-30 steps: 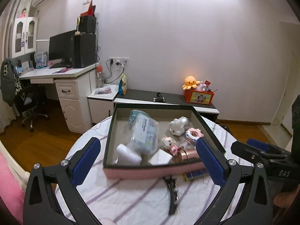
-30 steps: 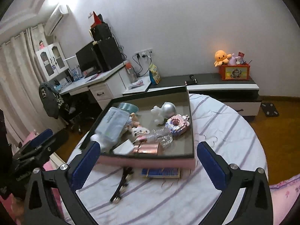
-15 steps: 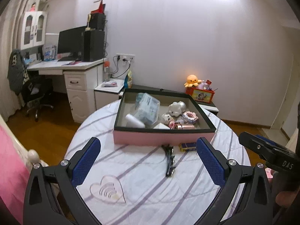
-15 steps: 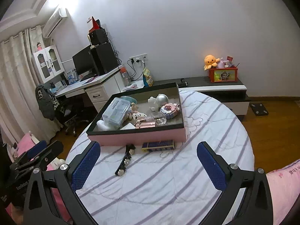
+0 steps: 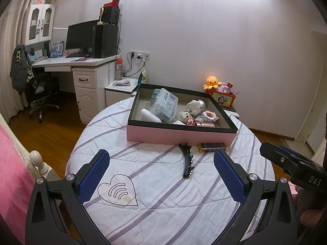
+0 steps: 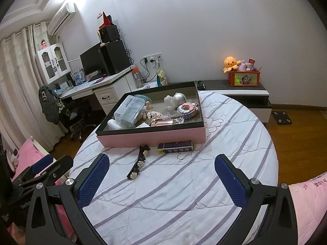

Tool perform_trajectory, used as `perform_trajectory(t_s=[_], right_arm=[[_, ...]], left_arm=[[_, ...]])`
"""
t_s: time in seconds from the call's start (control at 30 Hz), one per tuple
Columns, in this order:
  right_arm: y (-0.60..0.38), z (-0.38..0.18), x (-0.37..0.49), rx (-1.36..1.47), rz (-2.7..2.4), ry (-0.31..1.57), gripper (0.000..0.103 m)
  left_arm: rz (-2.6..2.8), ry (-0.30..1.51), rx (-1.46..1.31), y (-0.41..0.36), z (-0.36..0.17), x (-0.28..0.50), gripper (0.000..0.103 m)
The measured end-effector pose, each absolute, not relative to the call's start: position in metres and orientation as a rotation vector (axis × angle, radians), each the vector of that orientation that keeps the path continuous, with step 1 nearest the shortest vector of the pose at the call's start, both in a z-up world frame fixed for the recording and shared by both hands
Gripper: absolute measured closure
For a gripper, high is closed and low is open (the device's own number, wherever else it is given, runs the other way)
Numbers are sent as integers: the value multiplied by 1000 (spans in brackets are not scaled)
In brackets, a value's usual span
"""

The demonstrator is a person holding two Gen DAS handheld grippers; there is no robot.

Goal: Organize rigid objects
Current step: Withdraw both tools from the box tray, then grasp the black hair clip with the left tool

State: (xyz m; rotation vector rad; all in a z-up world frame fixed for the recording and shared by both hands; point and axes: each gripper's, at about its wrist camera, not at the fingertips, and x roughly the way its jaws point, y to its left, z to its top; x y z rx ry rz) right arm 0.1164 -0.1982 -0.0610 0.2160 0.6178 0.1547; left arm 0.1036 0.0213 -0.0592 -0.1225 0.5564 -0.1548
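A pink box with a black rim [image 5: 179,135] [image 6: 151,136] stands on the round table and holds several small things: a clear plastic case [image 5: 165,104] [image 6: 128,110], white figurines and a rose-gold tube [image 5: 205,124]. In front of it on the cloth lie a black hair clip [image 5: 187,163] [image 6: 139,162] and a small blue box [image 5: 211,147] [image 6: 175,147]. My left gripper [image 5: 161,175] is open and empty, well back from the clip. My right gripper [image 6: 161,179] is open and empty too, and shows at the right of the left wrist view [image 5: 294,167].
The round table [image 5: 163,204] has a white cloth with purple stripes and an embroidered heart [image 5: 116,192]. A pink bed [image 5: 12,173] lies to the left. A desk with a monitor [image 5: 81,61] and a low cabinet with toys [image 6: 243,77] stand by the wall.
Both grippers have pulled back and away from the box, so more of the table, the hair clip and the blue box now show. Both stay open and empty.
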Motion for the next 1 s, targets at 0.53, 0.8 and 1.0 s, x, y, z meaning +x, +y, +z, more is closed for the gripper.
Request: perform_trajectory(t_s=[0.53, 0.8, 1.0], right_arm=[[-194, -55, 111, 190, 133, 586, 0], [-205, -59, 113, 193, 102, 597, 0], [-219, -71, 124, 181, 61, 629, 0]], left_arm=[[-159, 552, -110, 18, -59, 99, 0], [-171, 576, -98, 10, -67, 104, 0], [-203, 643, -53, -10, -88, 126, 0]])
